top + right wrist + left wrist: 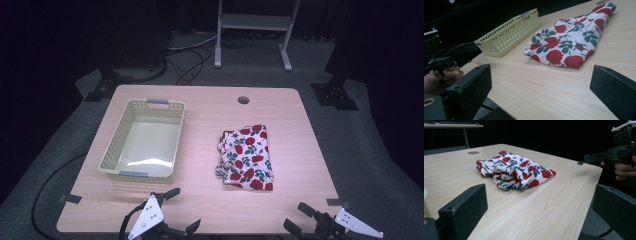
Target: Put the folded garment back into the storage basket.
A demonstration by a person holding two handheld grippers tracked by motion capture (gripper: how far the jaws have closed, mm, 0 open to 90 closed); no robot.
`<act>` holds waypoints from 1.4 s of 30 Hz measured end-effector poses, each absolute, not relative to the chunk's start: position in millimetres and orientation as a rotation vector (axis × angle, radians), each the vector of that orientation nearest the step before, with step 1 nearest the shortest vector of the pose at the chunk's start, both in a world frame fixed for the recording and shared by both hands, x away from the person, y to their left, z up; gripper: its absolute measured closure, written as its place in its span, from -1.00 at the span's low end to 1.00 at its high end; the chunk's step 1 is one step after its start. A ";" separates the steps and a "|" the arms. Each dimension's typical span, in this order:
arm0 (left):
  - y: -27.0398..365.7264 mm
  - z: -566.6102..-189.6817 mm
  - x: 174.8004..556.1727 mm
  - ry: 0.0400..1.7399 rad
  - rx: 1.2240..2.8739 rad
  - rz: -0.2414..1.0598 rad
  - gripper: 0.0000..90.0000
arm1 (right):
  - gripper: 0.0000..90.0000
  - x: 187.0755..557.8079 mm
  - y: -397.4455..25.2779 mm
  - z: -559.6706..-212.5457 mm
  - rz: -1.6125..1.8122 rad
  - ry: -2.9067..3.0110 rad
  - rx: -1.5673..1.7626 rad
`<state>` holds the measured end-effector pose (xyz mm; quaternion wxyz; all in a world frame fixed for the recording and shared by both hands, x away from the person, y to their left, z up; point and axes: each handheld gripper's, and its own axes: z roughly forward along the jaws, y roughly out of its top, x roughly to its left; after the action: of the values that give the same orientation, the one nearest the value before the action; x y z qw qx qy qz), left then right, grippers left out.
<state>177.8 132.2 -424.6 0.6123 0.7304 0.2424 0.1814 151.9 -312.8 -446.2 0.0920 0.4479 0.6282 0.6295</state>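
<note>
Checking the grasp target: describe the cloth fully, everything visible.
The cloth is white fabric printed with red roses and green leaves, soft and thin-looking. It lies loosely folded in a rumpled, layered bundle on the table, right of the basket and apart from it. Nothing but the tabletop touches it.

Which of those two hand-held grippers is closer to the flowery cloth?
The right hand-held gripper, at the table's near right corner, just below the cloth. The left hand-held gripper sits nearer the yellow basket.
</note>
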 end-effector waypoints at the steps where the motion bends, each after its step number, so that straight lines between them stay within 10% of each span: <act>1: 131.6 -424.4 178.1 0.561 1.685 0.419 -1.00 | -0.93 151.9 -313.0 -446.2 1.869 1.865 1.325; 42: 133.3 -423.1 183.8 0.584 1.652 0.404 -1.00 | -0.93 186.9 -301.8 -401.5 1.759 1.923 1.231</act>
<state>183.8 133.3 -423.1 0.6224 0.7190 0.2543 0.1758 186.9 -301.8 -401.5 0.1293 0.4237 0.6615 0.6052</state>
